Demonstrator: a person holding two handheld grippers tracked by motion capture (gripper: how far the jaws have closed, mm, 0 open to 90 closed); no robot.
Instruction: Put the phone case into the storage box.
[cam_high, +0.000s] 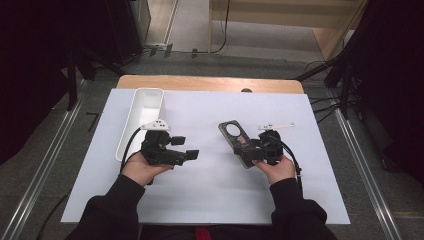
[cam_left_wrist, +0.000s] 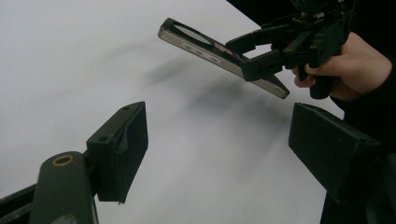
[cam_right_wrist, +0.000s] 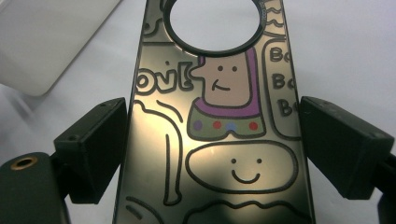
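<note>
Phone case (cam_right_wrist: 219, 121), dark and glossy with cartoon doodles and a round camera hole at its far end, sits clamped by its long edges between the jaws of the right gripper (cam_right_wrist: 212, 147). In the high view the person's right hand (cam_high: 278, 169) holds that gripper at about 4 o'clock from the middle of the surface (cam_high: 210, 195), with the case (cam_high: 236, 136) reaching out toward 11 o'clock. The left gripper view shows the case (cam_left_wrist: 212, 53) lifted off the white sheet, tilted, its shadow lying below it.

At about 8 o'clock the left hand (cam_high: 142, 169) holds the left gripper (cam_high: 184, 148), its jaws pointing toward 3 o'clock, spread wide apart with nothing between them; the left gripper (cam_left_wrist: 217, 140) hangs just above the bare sheet.

Farther off, at about 10 o'clock, a long white tray (cam_high: 131, 131) lies lengthwise along the sheet's left edge, just beyond the left gripper. Past the sheet a strip of wooden table edge (cam_high: 210, 83) shows at 12 o'clock.
</note>
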